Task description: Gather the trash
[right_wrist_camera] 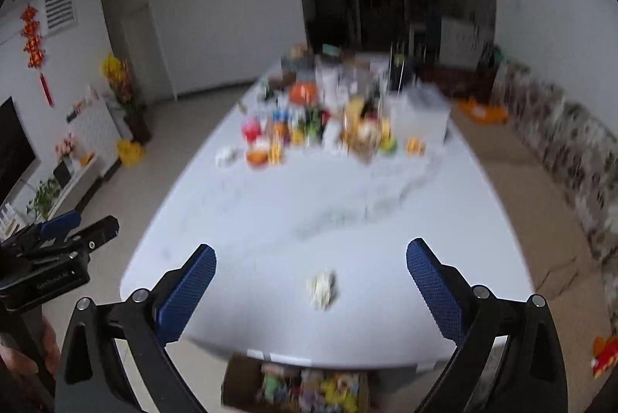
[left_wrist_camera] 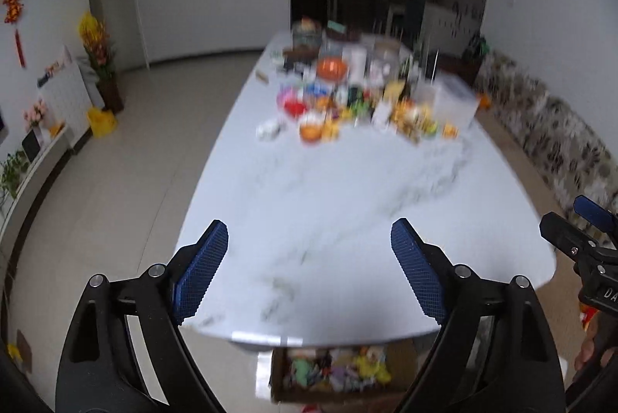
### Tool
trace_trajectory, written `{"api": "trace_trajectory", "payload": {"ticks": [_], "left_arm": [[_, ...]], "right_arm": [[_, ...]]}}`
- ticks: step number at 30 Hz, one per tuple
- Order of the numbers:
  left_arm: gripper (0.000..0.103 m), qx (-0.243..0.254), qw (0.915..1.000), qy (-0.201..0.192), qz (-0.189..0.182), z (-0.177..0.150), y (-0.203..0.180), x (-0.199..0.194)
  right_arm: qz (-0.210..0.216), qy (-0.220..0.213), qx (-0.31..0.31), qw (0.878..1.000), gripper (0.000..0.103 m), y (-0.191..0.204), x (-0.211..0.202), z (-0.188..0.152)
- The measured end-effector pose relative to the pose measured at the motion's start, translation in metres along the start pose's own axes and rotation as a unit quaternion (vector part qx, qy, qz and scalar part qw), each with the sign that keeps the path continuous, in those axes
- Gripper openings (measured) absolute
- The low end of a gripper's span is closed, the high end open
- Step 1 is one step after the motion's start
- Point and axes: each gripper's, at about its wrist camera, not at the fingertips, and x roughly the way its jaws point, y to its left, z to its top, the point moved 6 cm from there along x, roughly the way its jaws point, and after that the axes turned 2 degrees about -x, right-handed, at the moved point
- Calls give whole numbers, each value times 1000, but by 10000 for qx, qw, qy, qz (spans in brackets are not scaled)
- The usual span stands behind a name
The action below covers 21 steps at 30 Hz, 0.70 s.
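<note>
A crumpled white paper ball (right_wrist_camera: 323, 288) lies on the white marble table (right_wrist_camera: 347, 220) near its front edge, between my right gripper's fingers in view. My right gripper (right_wrist_camera: 311, 256) is open and empty, held above the table's near end. My left gripper (left_wrist_camera: 309, 233) is open and empty above the table (left_wrist_camera: 347, 200); no trash shows between its fingers. A cardboard box (left_wrist_camera: 340, 370) full of colourful scraps sits on the floor under the table's front edge; it also shows in the right wrist view (right_wrist_camera: 301, 386). Both views are blurred.
A crowd of food, bowls, bottles and containers (left_wrist_camera: 363, 92) fills the far half of the table, also in the right wrist view (right_wrist_camera: 336, 119). A patterned sofa (left_wrist_camera: 560, 142) runs along the right. A yellow bag (left_wrist_camera: 101, 121) stands on the floor at left.
</note>
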Motion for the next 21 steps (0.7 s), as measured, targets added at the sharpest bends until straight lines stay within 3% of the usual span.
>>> {"api": "trace_trajectory", "payload": {"ticks": [8, 21], "left_arm": [[91, -40, 9990, -439, 119, 41, -23, -27], [92, -131, 9981, -558, 226, 60, -38, -22]], "right_arm": [[-185, -501, 72, 9985, 97, -22, -26, 46], [-241, -521, -58, 9983, 98, -43, -17, 64]]}}
